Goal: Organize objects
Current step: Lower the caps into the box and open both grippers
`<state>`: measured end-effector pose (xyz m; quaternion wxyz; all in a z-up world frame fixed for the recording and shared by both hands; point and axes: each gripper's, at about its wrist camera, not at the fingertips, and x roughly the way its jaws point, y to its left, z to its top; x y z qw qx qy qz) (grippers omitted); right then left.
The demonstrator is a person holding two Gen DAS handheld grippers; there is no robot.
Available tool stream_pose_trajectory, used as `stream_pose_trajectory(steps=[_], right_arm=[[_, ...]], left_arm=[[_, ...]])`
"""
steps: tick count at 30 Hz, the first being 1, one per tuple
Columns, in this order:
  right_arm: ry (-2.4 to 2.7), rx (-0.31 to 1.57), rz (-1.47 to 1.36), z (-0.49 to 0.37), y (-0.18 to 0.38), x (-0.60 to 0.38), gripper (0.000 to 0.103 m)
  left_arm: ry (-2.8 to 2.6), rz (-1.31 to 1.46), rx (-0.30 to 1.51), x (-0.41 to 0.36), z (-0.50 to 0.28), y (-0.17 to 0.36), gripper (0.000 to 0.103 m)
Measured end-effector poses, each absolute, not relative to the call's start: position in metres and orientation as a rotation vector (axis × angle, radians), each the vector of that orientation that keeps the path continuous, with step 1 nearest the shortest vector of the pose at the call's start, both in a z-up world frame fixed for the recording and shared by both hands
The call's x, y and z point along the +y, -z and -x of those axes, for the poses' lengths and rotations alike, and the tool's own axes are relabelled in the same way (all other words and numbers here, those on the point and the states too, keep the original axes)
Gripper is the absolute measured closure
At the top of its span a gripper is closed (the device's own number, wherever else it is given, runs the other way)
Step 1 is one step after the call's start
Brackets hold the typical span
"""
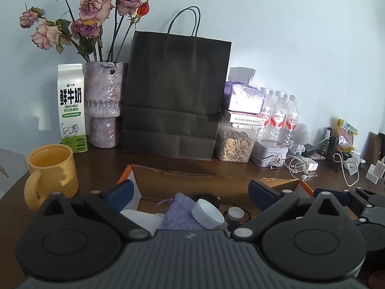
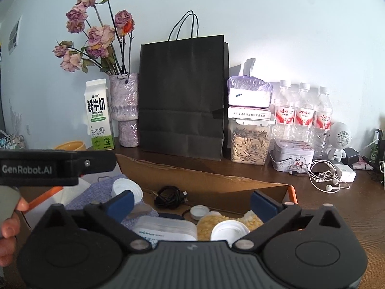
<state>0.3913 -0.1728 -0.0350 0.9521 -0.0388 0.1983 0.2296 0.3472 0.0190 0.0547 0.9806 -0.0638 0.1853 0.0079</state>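
Note:
An open cardboard box (image 1: 192, 183) with orange edges lies on the brown desk below both grippers. My left gripper (image 1: 192, 193) is open over it, with nothing between its blue pads (image 1: 122, 193). Under it lie a lilac pouch (image 1: 178, 209), a ribbed white cap (image 1: 208, 214) and a small cap (image 1: 235, 213). My right gripper (image 2: 193, 204) is also open and holds nothing. It hangs above a coiled black cable (image 2: 170, 196), a bag of yellow kernels (image 2: 207, 225), a white lid (image 2: 229, 231) and a white wipes pack (image 2: 166, 231). A hand (image 2: 9, 224) holds the left gripper's casing (image 2: 38, 168).
Behind the box stand a black paper bag (image 1: 173, 91), a vase of dried roses (image 1: 103, 106) and a milk carton (image 1: 72, 106). A yellow mug (image 1: 51, 168) sits left of the box. At right are a seed jar (image 1: 235, 144), water bottles (image 1: 279, 113), a tin (image 1: 270, 153) and earphones (image 1: 298, 168).

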Motion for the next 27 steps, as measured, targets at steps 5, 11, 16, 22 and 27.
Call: stream_pose_trajectory(steps=[5,11,16,22,27], right_arm=[[-0.458,0.405,0.086,-0.388,0.036,-0.174,0.0],[-0.45,0.396,0.092,-0.373,0.032,-0.177,0.0],[-0.449,0.39,0.106,-0.351,0.028,-0.181,0.0],[-0.452,0.401,0.11,-0.322,0.03,-0.19,0.0],[-0.455,0.414,0.111,-0.303,0.035,-0.197,0.0]], left_arm=[[-0.012,0.117,0.369,0.015,-0.34,-0.055,0.0],[-0.009,0.122,0.361,0.014,-0.32,-0.059,0.0],[-0.009,0.125,0.356,0.014,-0.297,-0.065,0.0],[-0.016,0.118,0.366,0.016,-0.269,-0.065,0.0],[-0.032,0.115,0.377,0.021,-0.253,-0.063,0.0]])
